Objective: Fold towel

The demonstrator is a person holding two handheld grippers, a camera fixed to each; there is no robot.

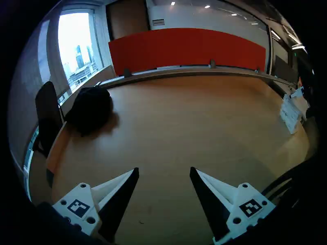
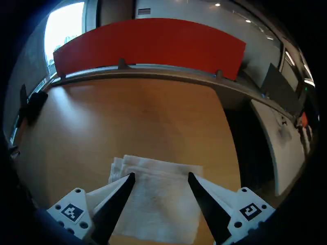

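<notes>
Right gripper view, nearest first: I find the right tongs (image 2: 160,174) spread wide and holding nothing, the 2 fingers pointing forward over the towel (image 2: 163,200). The towel is white and lies flat on the wooden tabletop (image 2: 122,118), close to its near edge. It runs under and between the 2 fingers. At its far left corner I see several stacked layers, so it lies folded at least once. I cannot tell whether the fingertips touch the cloth. Beyond the towel the tabletop runs as plain wood to a red partition (image 2: 151,41) along its far edge. To the right, across a dark gap, stands a white desk (image 2: 282,155).

Left gripper view: the left tongs (image 1: 163,169) are likewise spread wide and hold nothing, above plain wood. Farther off to the left a black bag (image 1: 90,108) sits on the tabletop near its left edge, with a dark chair (image 1: 44,114) just beside that edge. To the right, papers (image 1: 291,114) lie near the far right corner. The red partition closes the far edge, and a window (image 1: 75,49) stands behind it to the left
</notes>
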